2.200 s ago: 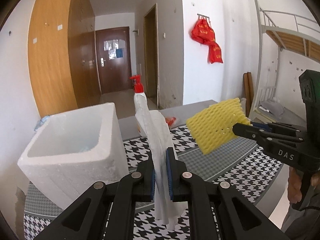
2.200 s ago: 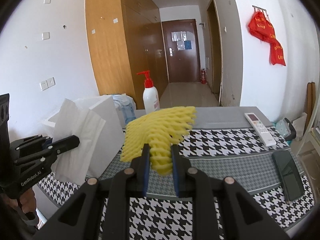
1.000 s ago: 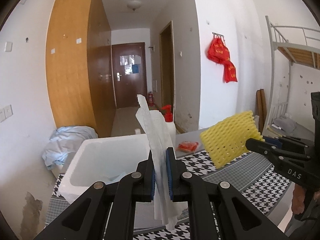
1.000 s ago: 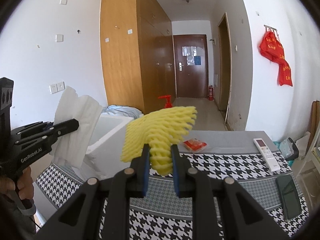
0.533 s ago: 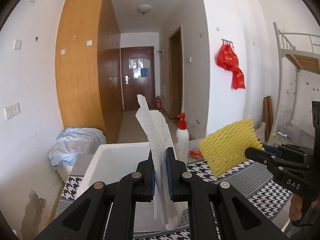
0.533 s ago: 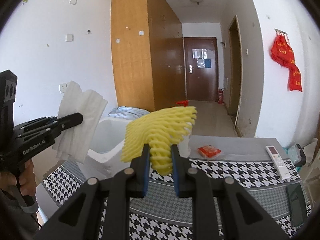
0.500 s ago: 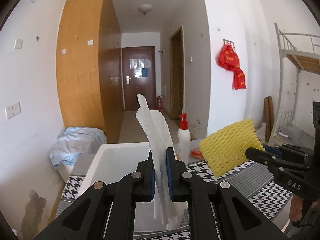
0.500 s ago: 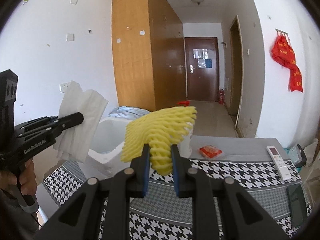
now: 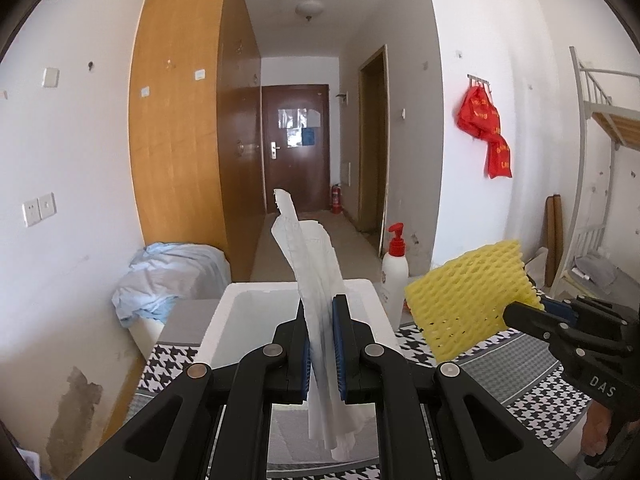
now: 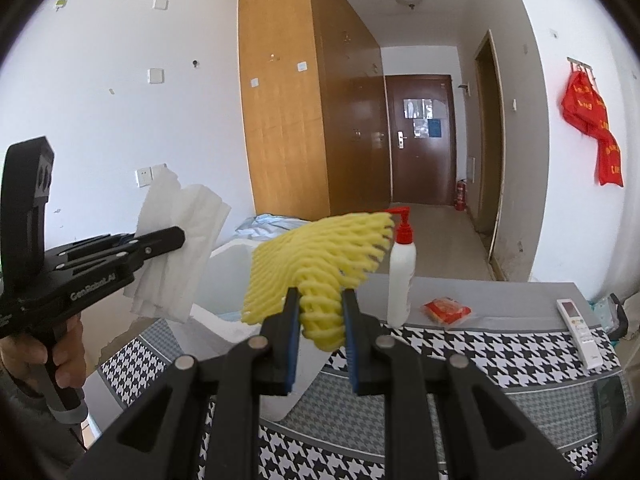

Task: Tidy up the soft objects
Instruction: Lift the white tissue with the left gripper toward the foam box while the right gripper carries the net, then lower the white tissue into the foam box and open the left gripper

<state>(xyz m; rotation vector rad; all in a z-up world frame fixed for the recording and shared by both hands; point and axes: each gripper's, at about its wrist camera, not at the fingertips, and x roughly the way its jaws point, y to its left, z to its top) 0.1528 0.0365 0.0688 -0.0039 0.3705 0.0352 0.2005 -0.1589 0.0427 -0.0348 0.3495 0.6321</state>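
My left gripper (image 9: 323, 346) is clamped tight on a white tissue (image 9: 316, 284) standing upright edge-on, and the open white foam box (image 9: 224, 320) sits right beyond and below its tips, so the left hand looks nearer the drop. My right gripper (image 10: 320, 338) pinches a yellow foam net (image 10: 320, 252), its long side running left-right; the box lies far-left of it, the pump bottle (image 10: 401, 276) just right.

"DAS" marks the right tool (image 9: 520, 314); "GenRobot.AI" (white lettering) the left tool (image 10: 176, 238).
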